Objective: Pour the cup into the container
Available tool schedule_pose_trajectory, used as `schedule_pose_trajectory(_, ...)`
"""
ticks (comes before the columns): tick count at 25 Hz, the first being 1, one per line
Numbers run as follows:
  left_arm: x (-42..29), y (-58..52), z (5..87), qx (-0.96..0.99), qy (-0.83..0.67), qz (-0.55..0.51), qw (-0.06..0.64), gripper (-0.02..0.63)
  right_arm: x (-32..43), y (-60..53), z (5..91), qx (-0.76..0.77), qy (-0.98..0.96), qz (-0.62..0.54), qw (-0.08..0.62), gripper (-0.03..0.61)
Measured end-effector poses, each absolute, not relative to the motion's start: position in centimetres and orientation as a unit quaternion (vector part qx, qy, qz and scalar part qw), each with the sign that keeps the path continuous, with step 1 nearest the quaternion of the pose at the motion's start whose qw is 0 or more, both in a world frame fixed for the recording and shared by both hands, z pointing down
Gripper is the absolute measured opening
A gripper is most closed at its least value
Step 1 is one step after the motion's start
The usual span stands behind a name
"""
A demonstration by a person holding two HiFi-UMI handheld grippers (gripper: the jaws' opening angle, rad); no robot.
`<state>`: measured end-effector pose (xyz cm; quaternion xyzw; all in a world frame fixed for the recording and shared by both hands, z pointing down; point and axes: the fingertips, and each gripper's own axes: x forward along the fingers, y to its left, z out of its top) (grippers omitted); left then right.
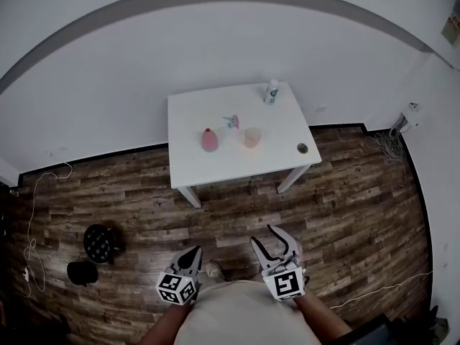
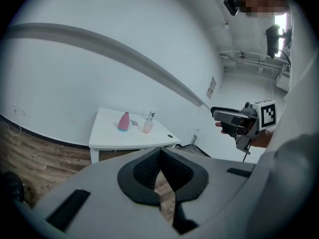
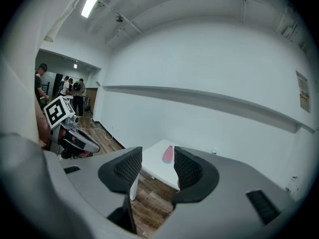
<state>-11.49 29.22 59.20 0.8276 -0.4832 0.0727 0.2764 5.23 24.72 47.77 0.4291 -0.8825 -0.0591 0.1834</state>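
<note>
You're holding left gripper (image 1: 194, 251) and right gripper (image 1: 264, 237) side by side, well short of the table (image 1: 194, 121), pointing toward it, left jaws pressing together, right jaws standing apart

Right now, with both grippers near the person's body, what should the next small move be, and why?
Probably step toward the white rectangular table, leading with the right gripper. The translucent pink cup and the pink cone-shaped container stand far off on it, beyond a stretch of wooden floor. The right gripper's jaws stand apart and empty; the left gripper is shut.
</note>
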Motion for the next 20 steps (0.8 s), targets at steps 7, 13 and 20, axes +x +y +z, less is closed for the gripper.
schedule_pose_trajectory(7,-5.8,29.7,57.9,0.829,-0.482,0.097,0.266,0.009,11.3,24.1,49.1,0.427,-0.885,-0.035,0.179,0.206)
schedule_pose_trajectory(13,-3.0,30.4,58.0,0.821,-0.497,0.114,0.256,0.009,14.6,23.9,50.7,0.409,-0.894,-0.024,0.182,0.206)
schedule_pose_trajectory(20,-2.1,31.1,58.3,0.797,-0.535,0.116,0.257,0.009,16.0,23.7,52.5,0.372,-0.909,-0.023,0.188,0.206)
